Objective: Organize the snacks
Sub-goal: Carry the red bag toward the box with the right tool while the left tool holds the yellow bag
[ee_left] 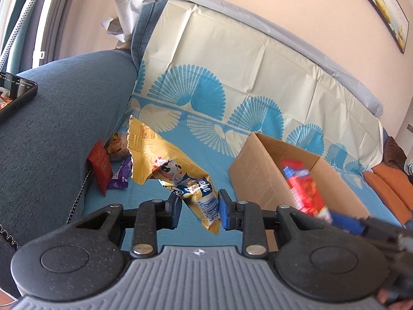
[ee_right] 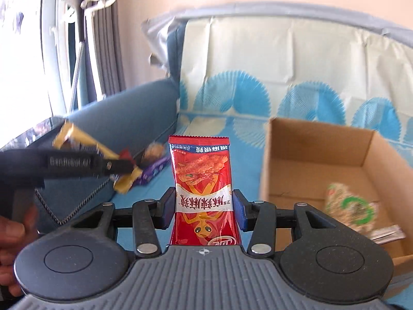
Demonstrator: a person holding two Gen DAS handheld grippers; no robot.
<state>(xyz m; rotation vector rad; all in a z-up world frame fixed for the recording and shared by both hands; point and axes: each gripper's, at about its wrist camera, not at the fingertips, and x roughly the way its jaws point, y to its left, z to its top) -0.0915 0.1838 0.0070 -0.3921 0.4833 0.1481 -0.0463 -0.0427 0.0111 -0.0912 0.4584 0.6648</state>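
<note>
Blue patterned sheeting covers the sofa seat, where both grippers carry snacks toward the cardboard box [ee_right: 317, 155] at right. Right gripper [ee_right: 204, 206] is clamped on a red chip packet [ee_right: 204, 180] at lower center; left gripper [ee_left: 198, 209] pinches a yellow snack bag [ee_left: 165, 160]. Next, I judge, each load must swing over the box before releasing, while a few more snacks [ee_left: 113, 165] wait by the armrest at far left.

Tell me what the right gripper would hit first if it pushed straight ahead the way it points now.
Probably nothing close: the right gripper, shut on the red snack packet, points past the cardboard box, which sits off to its right. Straight ahead lies open blue cover, then the patterned sofa back. Depth is uncertain.
</note>
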